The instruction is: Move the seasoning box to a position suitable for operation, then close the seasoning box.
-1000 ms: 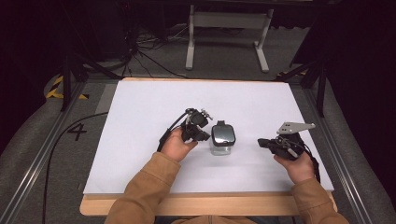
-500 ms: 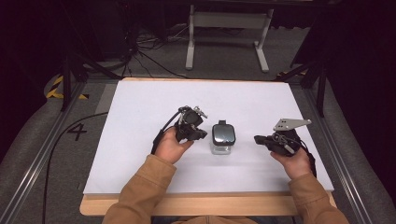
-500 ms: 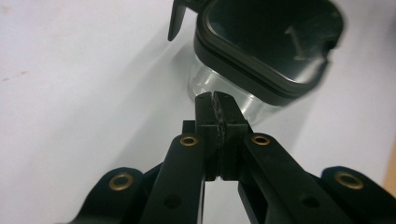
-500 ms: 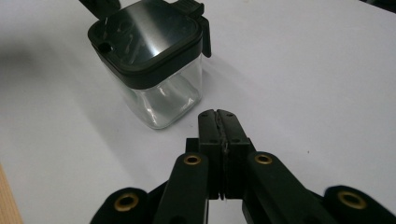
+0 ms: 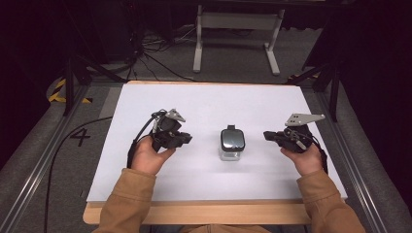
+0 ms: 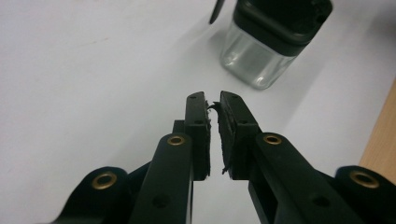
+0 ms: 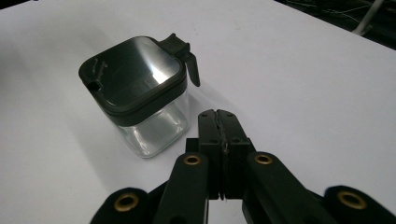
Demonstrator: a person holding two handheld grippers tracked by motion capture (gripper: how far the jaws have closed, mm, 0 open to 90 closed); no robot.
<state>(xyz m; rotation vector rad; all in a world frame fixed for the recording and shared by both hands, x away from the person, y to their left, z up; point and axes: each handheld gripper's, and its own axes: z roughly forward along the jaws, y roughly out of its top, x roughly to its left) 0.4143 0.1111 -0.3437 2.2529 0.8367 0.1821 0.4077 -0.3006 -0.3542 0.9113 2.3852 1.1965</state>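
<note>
A matte white rectangular sheet (image 5: pixel 209 104) is spread over most of the high view, laid on a pale wooden tabletop (image 5: pixel 194 213) whose edge is seen along the bottom. Around it lies grey carpeted floor (image 5: pixel 58 160), marked with a black "4" at the left, and a light metal frame stand (image 5: pixel 235 29) is seen at the upper centre.

Two tan, coarse-woven sleeves (image 5: pixel 124 204) come in from the bottom of the frame. The left black two-jaw gripper (image 5: pixel 182 140) is held at centre left; in its own view (image 6: pixel 212 100) its jaws are nearly closed, a thin slit left between frayed pads, nothing gripped. The right black two-jaw gripper (image 5: pixel 268 136), topped by a grey three-cornered plate, is held at centre right; in its own view (image 7: pixel 218 114) the jaws are pressed together, empty.

Between them — apart from both — a small square clear-glass jar with a glossy black plastic lid (image 5: pixel 232 143) stands upright on the sheet, slightly right of centre. A small handle tab is seen at the lid's far edge (image 7: pixel 184 51).

Compared with half a second ago, the left gripper has been drawn away leftward from the jar, widening the gap — the jar's place is unchanged.
</note>
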